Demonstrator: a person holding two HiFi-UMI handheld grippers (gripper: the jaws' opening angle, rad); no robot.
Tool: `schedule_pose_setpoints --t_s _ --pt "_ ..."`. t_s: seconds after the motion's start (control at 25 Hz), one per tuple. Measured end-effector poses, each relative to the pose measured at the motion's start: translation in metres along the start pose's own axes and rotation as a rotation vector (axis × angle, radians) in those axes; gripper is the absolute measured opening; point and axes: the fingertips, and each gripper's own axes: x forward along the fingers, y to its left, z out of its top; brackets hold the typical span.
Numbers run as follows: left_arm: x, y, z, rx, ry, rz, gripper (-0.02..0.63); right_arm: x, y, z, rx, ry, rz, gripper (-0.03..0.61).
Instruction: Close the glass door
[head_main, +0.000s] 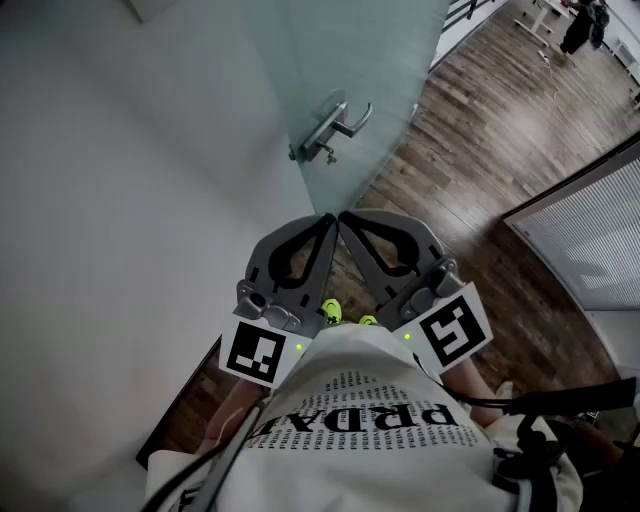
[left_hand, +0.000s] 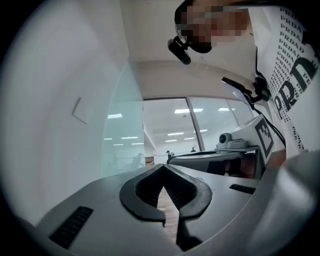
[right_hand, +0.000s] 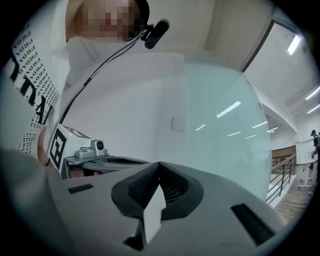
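Observation:
The frosted glass door (head_main: 345, 60) stands ahead of me, its metal lever handle (head_main: 342, 124) on the near edge. My left gripper (head_main: 329, 220) and right gripper (head_main: 346, 218) are held side by side close to my body, below the handle and apart from it. Their tips nearly meet each other. Both are shut with nothing between the jaws. In the left gripper view the left gripper (left_hand: 162, 168) has its tips together, and the door (left_hand: 122, 132) is to the left. The right gripper view shows the right gripper (right_hand: 159, 165) shut too, with the door (right_hand: 225, 120) to the right.
A white wall (head_main: 110, 200) runs along the left. Wooden floor (head_main: 470, 150) spreads to the right, bounded by a panel with blinds (head_main: 590, 230). A person in dark clothes (head_main: 582, 25) stands far off by desks. A stair railing (right_hand: 282, 172) shows beyond the door.

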Motion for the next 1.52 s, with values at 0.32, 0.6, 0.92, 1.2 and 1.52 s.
schedule_pose_setpoints --t_s 0.32,0.6,0.92,1.2,1.52 --pt "-0.009 -0.001 0.001 -0.003 0.008 0.019 0.002 0.0 0.009 0.002 0.014 0.005 0.009 -0.003" --pt "-0.016 0.004 -0.006 0.013 0.046 0.031 0.002 0.005 0.014 -0.004 0.012 0.042 0.028 -0.003" --pt "-0.028 0.039 -0.021 0.003 0.083 0.104 0.002 0.029 -0.005 -0.017 0.025 0.098 -0.024 -0.003" --pt "-0.023 0.06 -0.032 0.009 0.104 0.096 0.002 0.055 -0.015 -0.016 0.008 0.096 -0.04 -0.003" --pt "0.014 0.084 -0.054 -0.005 0.164 0.132 0.038 0.072 -0.04 -0.036 0.015 0.121 -0.001 -0.003"
